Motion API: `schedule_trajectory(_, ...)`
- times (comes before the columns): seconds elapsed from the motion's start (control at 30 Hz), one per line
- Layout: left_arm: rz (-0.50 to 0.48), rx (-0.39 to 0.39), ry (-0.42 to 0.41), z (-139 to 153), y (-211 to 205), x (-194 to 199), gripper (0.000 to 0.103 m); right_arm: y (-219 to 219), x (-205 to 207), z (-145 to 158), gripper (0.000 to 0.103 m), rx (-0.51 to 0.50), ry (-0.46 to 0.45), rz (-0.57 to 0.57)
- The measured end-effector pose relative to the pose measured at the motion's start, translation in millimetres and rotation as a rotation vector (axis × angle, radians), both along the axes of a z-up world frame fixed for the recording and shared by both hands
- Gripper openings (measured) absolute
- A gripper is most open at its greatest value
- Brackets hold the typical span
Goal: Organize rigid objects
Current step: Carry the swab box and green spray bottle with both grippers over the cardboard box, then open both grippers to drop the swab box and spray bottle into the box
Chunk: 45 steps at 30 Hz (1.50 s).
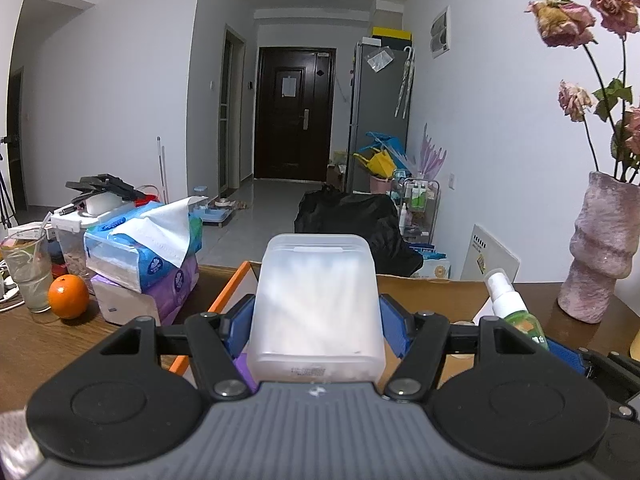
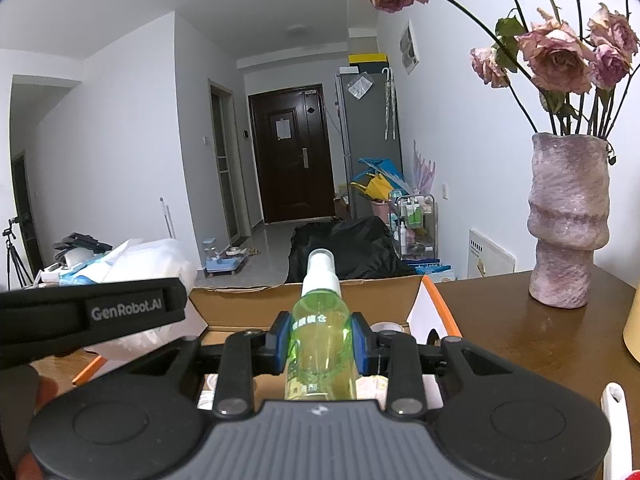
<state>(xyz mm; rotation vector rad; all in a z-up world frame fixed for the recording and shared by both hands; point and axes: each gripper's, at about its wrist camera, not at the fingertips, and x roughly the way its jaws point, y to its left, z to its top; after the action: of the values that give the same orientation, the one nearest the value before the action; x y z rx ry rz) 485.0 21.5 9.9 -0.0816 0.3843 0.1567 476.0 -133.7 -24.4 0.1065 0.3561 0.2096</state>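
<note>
My left gripper (image 1: pixel 316 326) is shut on a frosted white plastic box (image 1: pixel 316 304), its blue pads pressing both sides, and holds it above an open cardboard box (image 1: pixel 432 292) with orange flap edges. My right gripper (image 2: pixel 320 342) is shut on a green spray bottle (image 2: pixel 322 344) with a white nozzle, held upright over the same cardboard box (image 2: pixel 240 302). That bottle (image 1: pixel 516 314) also shows at the right of the left wrist view. A roll of tape (image 2: pixel 386 326) lies inside the box.
On the brown table (image 1: pixel 36 344) to the left stand an orange (image 1: pixel 68 296), a glass (image 1: pixel 28 272) and stacked tissue packs (image 1: pixel 144 256). A pink vase (image 2: pixel 566 220) with dried roses stands at the right. The left gripper's strap (image 2: pixel 92 312) crosses the right wrist view.
</note>
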Motion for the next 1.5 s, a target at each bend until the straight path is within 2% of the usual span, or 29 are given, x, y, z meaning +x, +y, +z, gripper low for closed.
schedule_trajectory(0.83,0.037,0.032,0.043,-16.2,14.5,49.3,0.066,13.9,38.5,-13.0,0.030,-0.036,0.038,0.006)
schedule_trajectory(1.5,0.038,0.055,0.072,-23.2,18.9,59.8,0.067,16.8,50.8,-16.6,0.030,-0.054,0.070,0.012)
